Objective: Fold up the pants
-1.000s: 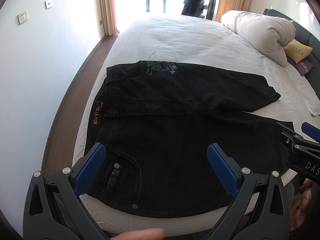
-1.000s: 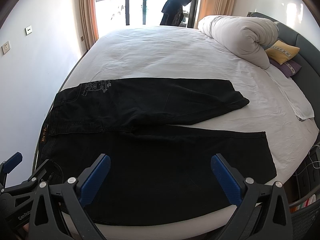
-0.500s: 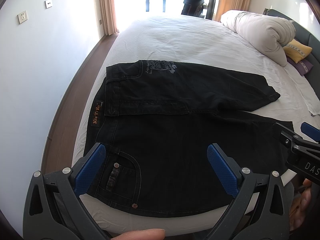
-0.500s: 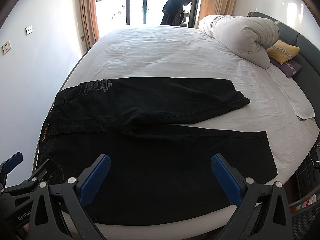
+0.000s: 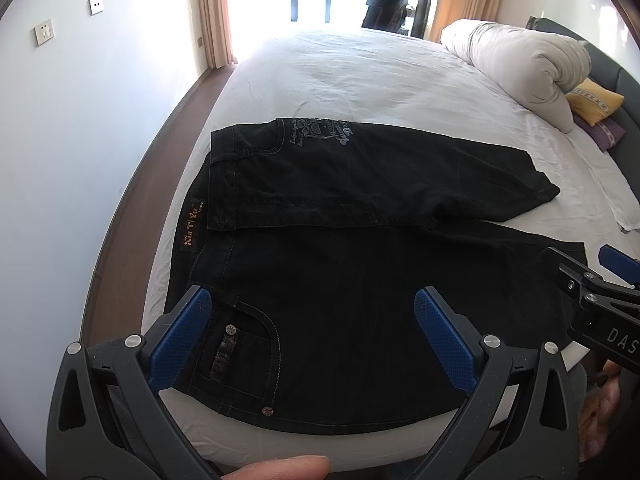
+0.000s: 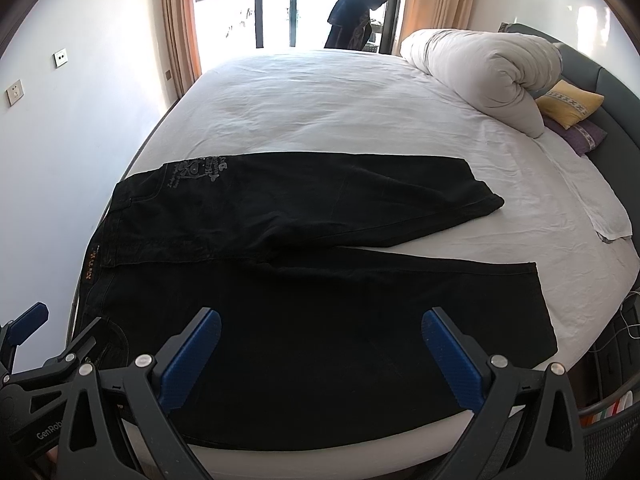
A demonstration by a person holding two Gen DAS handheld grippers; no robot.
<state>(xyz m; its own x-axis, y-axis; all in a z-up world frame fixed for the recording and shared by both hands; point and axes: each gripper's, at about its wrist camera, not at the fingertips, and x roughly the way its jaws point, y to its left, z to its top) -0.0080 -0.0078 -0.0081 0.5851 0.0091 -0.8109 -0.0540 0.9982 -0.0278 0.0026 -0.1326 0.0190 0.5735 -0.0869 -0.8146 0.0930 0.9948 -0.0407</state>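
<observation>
Both tongs spread and empty above the near edge of the pants, folding barely begun.

Our left tongs (image 5: 308, 334) hover released over the waist end by the riveted pocket, and our right tongs (image 6: 320, 354) hang equally released over the near leg, neither touching cloth. The pants (image 6: 304, 292) lie flat across the near side of the bed (image 6: 320, 104), waistband to our left, hems to our right. The far leg looks doubled back toward the waist, so it ends shorter than the near one; we judge that as a first partial fold at most, with bringing the legs together and folding lengthwise yet to do. The fabric is heavy black denim with pale stitching, an orange waist label and a faded print, lying smooth and stiff on the lightly creased white sheet.
</observation>
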